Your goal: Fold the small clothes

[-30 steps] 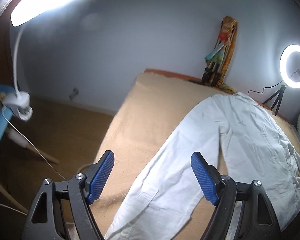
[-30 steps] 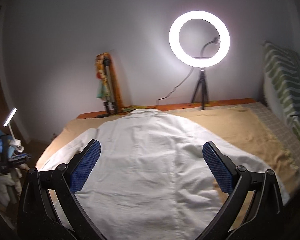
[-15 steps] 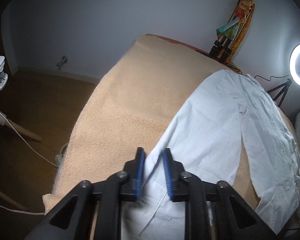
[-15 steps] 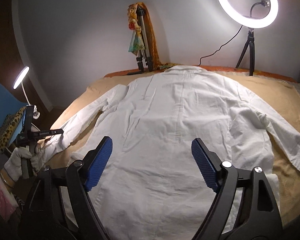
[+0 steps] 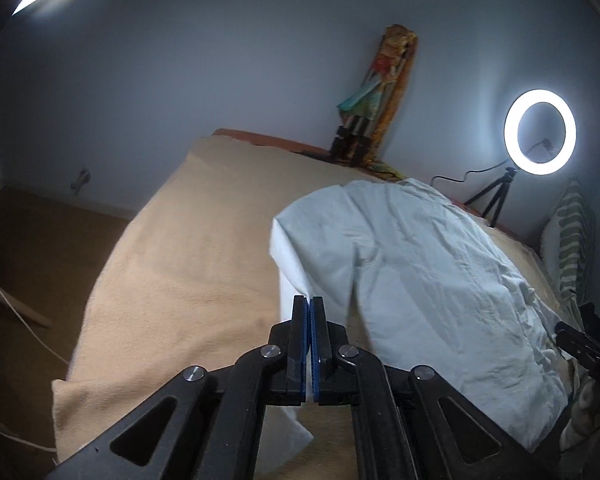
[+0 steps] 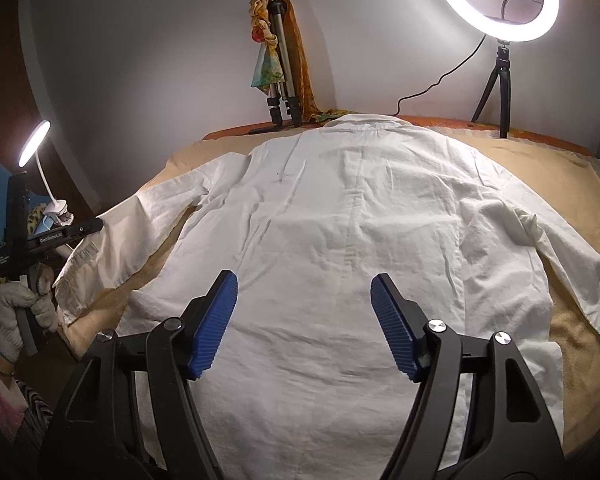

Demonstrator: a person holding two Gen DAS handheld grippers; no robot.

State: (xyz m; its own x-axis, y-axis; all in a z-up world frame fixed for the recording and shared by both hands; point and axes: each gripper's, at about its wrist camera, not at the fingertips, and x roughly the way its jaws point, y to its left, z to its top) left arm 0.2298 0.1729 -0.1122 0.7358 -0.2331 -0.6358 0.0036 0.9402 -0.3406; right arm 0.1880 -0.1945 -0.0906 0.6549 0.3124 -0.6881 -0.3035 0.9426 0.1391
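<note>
Cloth is lying spread across the bed in front of you: a white, wrinkled, long-sleeved cotton shirt [image 6: 340, 240], back side up, its collar at the far end by the wall and its hem at the near edge. It is resting on a tan, fuzzy blanket [image 5: 188, 272] that is covering the bed.

Your left gripper [image 5: 309, 308] is holding the cuff end of the shirt's left sleeve [image 6: 100, 256]; its blue ribbed jaws are pressed together on the fabric, and the sleeve is hanging lifted off the blanket at the left edge of the bed. In the right wrist view your gloved left hand [image 6: 16, 312] is wrapping the black handle of that gripper at the far left.

Your right gripper [image 6: 304, 320] is hovering over the near middle of the shirt's back, its blue jaws standing wide apart with nothing between them. Whether it is touching the cloth, you cannot tell.

The shirt's right sleeve [image 6: 572, 264] is lying flat, angling toward the near right of the bed.

At the far side, a glowing round ring light on a small black tripod [image 6: 496, 0] is standing to the right, a folded tripod draped with a colourful scarf [image 6: 276, 52] is leaning at the wall, and a white clip-on lamp [image 6: 34, 142] is shining at the left.
</note>
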